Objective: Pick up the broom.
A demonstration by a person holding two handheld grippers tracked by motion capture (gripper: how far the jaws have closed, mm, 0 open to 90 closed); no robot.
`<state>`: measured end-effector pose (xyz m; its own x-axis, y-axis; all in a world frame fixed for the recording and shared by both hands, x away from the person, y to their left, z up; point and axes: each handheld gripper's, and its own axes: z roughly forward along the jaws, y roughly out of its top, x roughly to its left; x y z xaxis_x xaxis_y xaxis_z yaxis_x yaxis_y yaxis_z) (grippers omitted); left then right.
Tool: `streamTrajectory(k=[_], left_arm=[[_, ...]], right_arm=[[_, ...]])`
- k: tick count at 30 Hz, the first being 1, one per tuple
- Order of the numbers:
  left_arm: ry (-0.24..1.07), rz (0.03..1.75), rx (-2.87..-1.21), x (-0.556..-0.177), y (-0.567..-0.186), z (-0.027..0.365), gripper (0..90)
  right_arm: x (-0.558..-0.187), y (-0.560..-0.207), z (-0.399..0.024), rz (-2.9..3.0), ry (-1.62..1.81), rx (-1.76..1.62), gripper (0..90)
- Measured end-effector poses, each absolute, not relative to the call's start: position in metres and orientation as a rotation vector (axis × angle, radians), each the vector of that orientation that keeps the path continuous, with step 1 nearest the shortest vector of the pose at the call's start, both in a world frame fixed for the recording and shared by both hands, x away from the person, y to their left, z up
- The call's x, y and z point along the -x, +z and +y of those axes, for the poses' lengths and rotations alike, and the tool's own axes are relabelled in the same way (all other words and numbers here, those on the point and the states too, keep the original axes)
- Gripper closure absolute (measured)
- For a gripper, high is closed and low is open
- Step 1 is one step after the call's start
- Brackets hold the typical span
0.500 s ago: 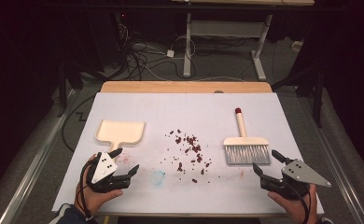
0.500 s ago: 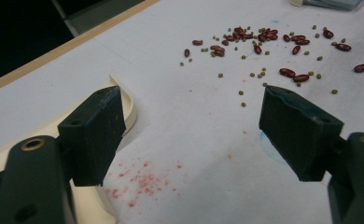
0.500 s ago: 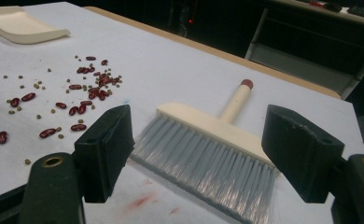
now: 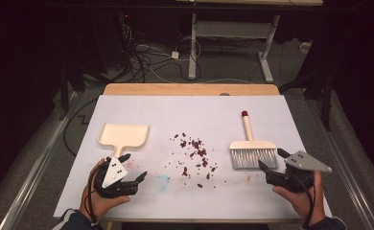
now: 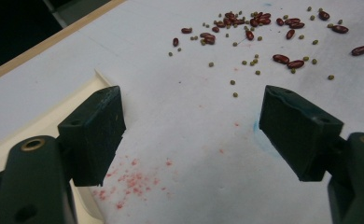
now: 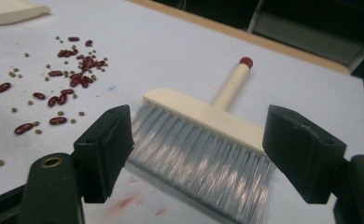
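Approach stage, judged from the high view: left gripper (image 4: 133, 167) sits jaws apart and empty just below the dustpan (image 4: 124, 135), right gripper (image 4: 271, 161) jaws apart and empty just beside the brush (image 4: 253, 154), spilled beans (image 4: 194, 155) on the white table (image 4: 175, 110) between the two tools, nothing picked up yet. Left gripper view: dustpan edge (image 5: 40, 122) just beside the left jaw, bare table between the jaws, beans (image 5: 264, 32) further ahead, so next it likely must swing over to the pan's handle. Right gripper view: grey bristles (image 6: 203, 158) lie between and beyond the open jaws without touching the pads, handle (image 6: 231, 84) pointing away, so next probably reach past the bristles and clamp the brush's head or handle.
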<state>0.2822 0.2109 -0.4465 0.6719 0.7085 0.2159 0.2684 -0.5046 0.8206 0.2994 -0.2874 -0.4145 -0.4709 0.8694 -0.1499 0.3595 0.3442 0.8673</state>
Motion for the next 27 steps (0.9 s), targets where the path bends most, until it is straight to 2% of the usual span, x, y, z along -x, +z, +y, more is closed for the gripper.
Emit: streamTrajectory(k=[12,13,19,21,27], left_arm=[[0.661,0.764,-2.111,-0.282,-0.449,0.208,21.7],[0.663,0.763,-2.116,-0.282,-0.45,0.208,21.7],[0.668,0.769,-2.127,-0.281,-0.451,0.209,21.6],[0.667,0.773,-2.132,-0.281,-0.451,0.209,21.7],[0.674,0.776,-2.139,-0.278,-0.452,0.209,21.7]], right_arm=[[-0.387,-0.394,-0.271,2.141,0.922,-1.29,25.1],[-0.413,-0.395,-0.265,2.176,0.847,-1.342,26.8],[-0.475,-0.417,-0.255,2.259,0.673,-1.5,40.4],[-0.487,-0.425,-0.248,2.266,0.595,-1.517,42.3],[-0.507,-0.445,-0.239,2.292,0.458,-1.616,63.7]])
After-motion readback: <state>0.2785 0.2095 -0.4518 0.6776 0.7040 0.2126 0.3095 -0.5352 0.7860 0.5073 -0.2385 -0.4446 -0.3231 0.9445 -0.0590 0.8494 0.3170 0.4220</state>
